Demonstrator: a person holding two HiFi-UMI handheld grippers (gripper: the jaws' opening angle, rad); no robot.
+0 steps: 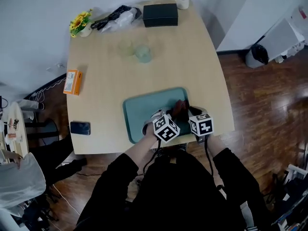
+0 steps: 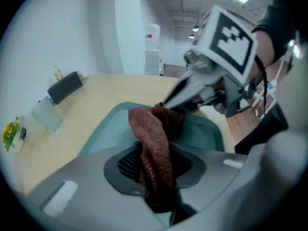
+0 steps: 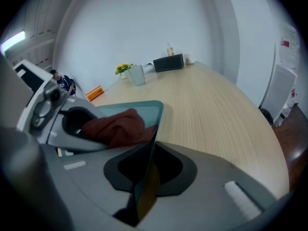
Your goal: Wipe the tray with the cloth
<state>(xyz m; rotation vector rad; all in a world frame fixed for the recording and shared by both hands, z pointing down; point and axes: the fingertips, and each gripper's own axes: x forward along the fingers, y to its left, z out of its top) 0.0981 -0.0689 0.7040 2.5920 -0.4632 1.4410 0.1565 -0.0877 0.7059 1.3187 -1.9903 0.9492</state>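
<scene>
A teal tray [image 1: 144, 110] lies at the table's near edge. A brown cloth [image 1: 181, 108] rests on its right part. My left gripper [image 1: 174, 115] is shut on the cloth; in the left gripper view the cloth [image 2: 154, 138] is bunched between the jaws of that gripper [image 2: 156, 173], over the tray [image 2: 108, 129]. My right gripper [image 1: 193, 111] is just to its right. In the right gripper view the tray's thin rim [image 3: 147, 172] runs between the jaws of my right gripper [image 3: 144, 186], which are shut on it. The cloth [image 3: 118, 126] shows beside it.
Farther back on the table stand a translucent cup [image 1: 142, 53], a black box [image 1: 160, 14], a white cup [image 1: 182, 2], a bundle of black cables [image 1: 115, 17] and yellow flowers [image 1: 81, 23]. An orange box [image 1: 72, 82] and a phone [image 1: 80, 127] lie at the left edge.
</scene>
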